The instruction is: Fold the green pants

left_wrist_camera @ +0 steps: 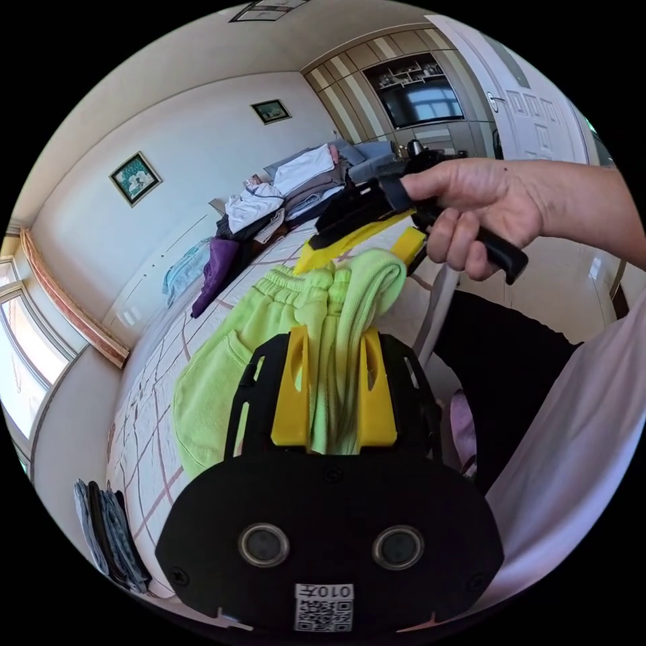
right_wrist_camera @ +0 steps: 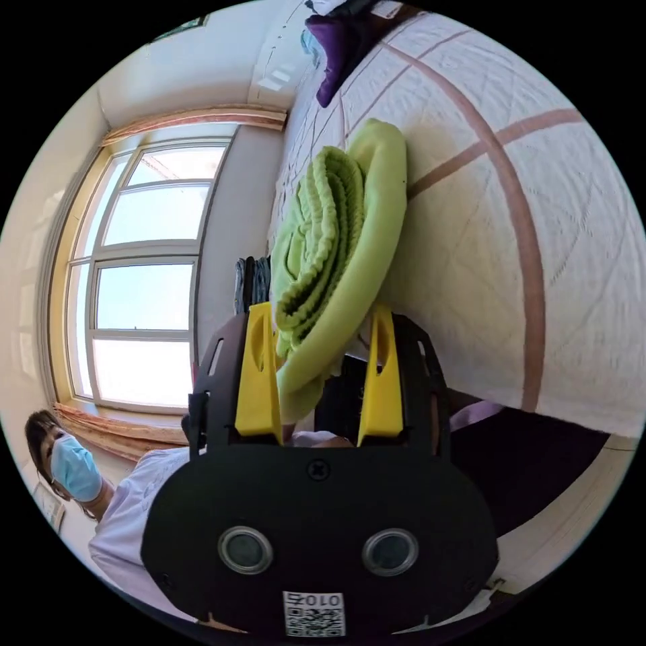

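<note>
The pants [left_wrist_camera: 222, 377], bright green, are lying partly on the bed [left_wrist_camera: 145, 431] near its edge, with a bunched, folded part lifted off the quilt. In the left gripper view, the left tongs [left_wrist_camera: 334, 387] are pinching a thick gathered roll of the fabric between both yellow jaws, which are standing nearly parallel and pressing on the cloth from each side. Just beyond, the right tongs [left_wrist_camera: 367, 245] are meeting the same bundle at its far end, held by a hand [left_wrist_camera: 481, 208]. In the right gripper view, the right tongs [right_wrist_camera: 321, 377] are spread fairly wide; the pants [right_wrist_camera: 336, 249] are passing between the jaws, touching the left jaw, while a gap is showing at the right one, so I cannot tell whether they are gripping. Farther up the bed a pile of clothes [left_wrist_camera: 282, 195] is sitting by the wall, and a window [right_wrist_camera: 141, 269] is letting in daylight.
</note>
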Tool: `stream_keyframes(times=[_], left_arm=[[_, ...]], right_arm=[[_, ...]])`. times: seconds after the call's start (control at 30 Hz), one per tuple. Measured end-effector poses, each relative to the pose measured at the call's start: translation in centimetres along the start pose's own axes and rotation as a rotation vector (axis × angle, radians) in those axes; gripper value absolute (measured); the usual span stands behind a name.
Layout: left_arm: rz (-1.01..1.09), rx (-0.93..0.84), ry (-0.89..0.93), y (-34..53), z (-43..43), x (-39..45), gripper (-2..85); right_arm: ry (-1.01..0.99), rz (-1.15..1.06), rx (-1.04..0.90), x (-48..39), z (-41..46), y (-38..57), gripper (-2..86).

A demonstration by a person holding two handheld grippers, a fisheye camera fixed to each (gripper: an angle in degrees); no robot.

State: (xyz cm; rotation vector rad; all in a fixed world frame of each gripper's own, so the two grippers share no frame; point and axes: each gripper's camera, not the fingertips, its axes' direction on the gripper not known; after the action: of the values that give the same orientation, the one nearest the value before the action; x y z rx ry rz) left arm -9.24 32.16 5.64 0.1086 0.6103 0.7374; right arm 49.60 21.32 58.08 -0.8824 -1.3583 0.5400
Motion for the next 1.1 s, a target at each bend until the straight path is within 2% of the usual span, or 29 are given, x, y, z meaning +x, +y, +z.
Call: stream_keyframes(times=[0.07, 0.17, 0.27, 0.33, 0.43, 0.47, 0.63, 0.7, 0.83, 1.1], left_arm=[[0.003, -0.008, 0.026, 0.2, -0.2, -1.5, 11.1], [-0.119, -0.039, 0.218, 1.5, -2.0, -6.5, 12.4], [-0.466, -0.022, 0.339, 6.5, -5.1, -14.1, 13.7], [-0.843, -0.006, 0.392, 13.7, -6.8, -20.7, 14.6], [-1.144, 0.020, 0.489, 22.1, -6.4, -26.1, 15.4], [-1.172, 0.018, 0.502, 23.2, -6.0, -26.7, 15.5], [-1.229, 0.050, 0.789, 26.3, -1.5, -30.3, 15.2], [-1.195, 0.044, 0.794, 25.5, -1.2, -31.0, 14.8], [-1.174, 0.038, 0.852, 24.9, -0.2, -33.0, 13.8], [-1.106, -0.037, 0.842, 23.6, -0.7, -35.5, 9.6]], right_arm=[[0.108, -0.016, -0.017, -1.1, 0.4, -0.7, 14.6], [0.135, -0.049, -0.019, -1.6, 0.2, -0.6, 12.7], [0.102, -0.058, -0.011, -1.5, 0.0, -0.5, 12.0], [0.100, -0.077, -0.011, -1.9, 0.0, -0.6, 12.0], [0.091, -0.098, -0.019, -2.3, 0.0, -0.9, 12.0], [0.096, -0.102, -0.027, -2.5, 0.1, -1.1, 12.0], [0.158, -0.098, -0.075, -2.5, 0.5, -1.3, 12.6], [0.186, -0.094, -0.084, -2.0, 0.4, -0.9, 12.8], [0.083, -0.063, -0.058, -0.4, 0.3, 0.0, 12.9], [0.165, -0.033, -0.022, -1.6, 2.1, 1.3, 11.8]])
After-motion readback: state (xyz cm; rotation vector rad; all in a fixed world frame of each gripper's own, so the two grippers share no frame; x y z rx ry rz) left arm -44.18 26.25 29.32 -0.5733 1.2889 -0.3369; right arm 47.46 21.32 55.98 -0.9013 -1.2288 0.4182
